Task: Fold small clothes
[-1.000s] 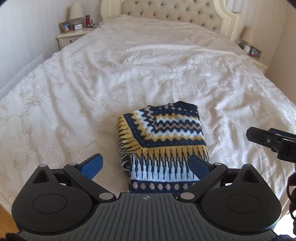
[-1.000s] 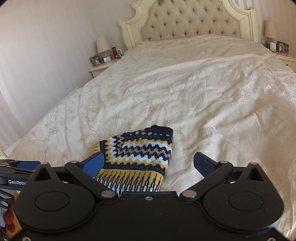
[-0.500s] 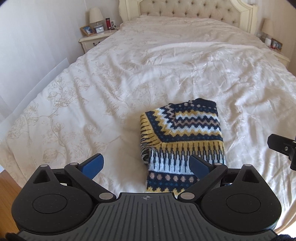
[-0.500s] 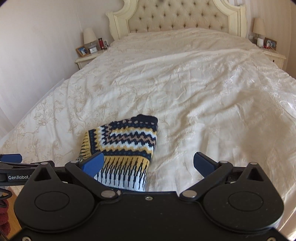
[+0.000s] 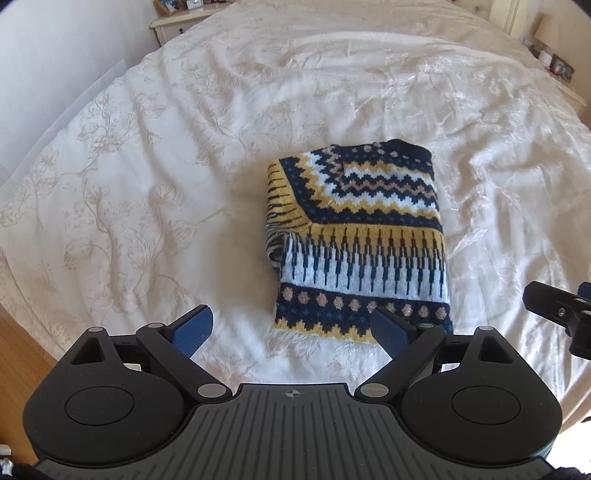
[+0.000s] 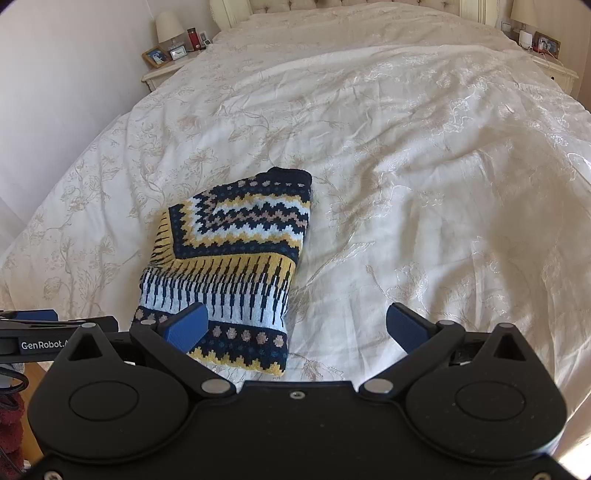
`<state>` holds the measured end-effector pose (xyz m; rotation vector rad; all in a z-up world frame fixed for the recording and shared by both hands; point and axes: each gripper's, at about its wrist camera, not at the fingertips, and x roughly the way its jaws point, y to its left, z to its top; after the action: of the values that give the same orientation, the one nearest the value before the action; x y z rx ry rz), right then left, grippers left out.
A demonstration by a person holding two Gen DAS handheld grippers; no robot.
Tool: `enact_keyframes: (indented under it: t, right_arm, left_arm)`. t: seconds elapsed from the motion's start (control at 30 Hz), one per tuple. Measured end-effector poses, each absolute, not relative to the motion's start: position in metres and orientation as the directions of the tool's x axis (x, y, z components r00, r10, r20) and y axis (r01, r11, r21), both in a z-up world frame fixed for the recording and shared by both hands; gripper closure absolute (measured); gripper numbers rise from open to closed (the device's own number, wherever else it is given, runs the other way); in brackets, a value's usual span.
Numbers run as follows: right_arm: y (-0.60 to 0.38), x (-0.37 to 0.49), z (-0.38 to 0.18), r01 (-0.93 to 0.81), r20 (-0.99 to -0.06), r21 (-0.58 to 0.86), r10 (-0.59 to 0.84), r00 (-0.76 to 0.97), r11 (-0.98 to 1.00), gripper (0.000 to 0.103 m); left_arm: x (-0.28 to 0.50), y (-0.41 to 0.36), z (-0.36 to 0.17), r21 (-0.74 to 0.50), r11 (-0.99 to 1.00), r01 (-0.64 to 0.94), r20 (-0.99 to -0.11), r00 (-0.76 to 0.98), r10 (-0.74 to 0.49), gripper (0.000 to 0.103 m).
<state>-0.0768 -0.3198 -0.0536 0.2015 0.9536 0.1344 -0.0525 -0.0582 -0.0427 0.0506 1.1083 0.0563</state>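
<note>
A small knitted sweater point(image 5: 358, 236) in navy, yellow, white and tan zigzags lies folded into a compact rectangle on the cream bedspread point(image 5: 147, 166). My left gripper point(image 5: 291, 326) hovers open just short of its near hem, nothing between the blue pads. In the right wrist view the same sweater point(image 6: 229, 266) lies left of centre, and my right gripper point(image 6: 295, 325) is open above its near right corner, its left fingertip point(image 6: 186, 325) over the hem. Each gripper shows at the edge of the other's view.
The wide bed with a floral embroidered cover stretches away to a tufted headboard point(image 6: 369, 3). Nightstands with lamps and picture frames stand at the left point(image 6: 166, 62) and right point(image 6: 550, 62). Wooden floor point(image 5: 18, 354) shows at the bed's near left edge.
Both grippers have risen and tilted downward, so the sweater now sits higher and fuller in each view. The sweater itself has not moved, and both grippers stay open.
</note>
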Motion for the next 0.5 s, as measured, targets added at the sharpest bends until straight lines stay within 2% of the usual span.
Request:
enact_keyframes:
  t: [0.5]
  right_arm:
    - [-0.3145, -0.0737, -0.0555, -0.035, -0.798, 0.236, 0.214, 0.564, 0.971, 0.001]
  left_arm:
    - [-0.0518, -0.0546, -0.0514, 0.084, 0.996, -0.022, -0.914, 0.396, 0.086, 0.010]
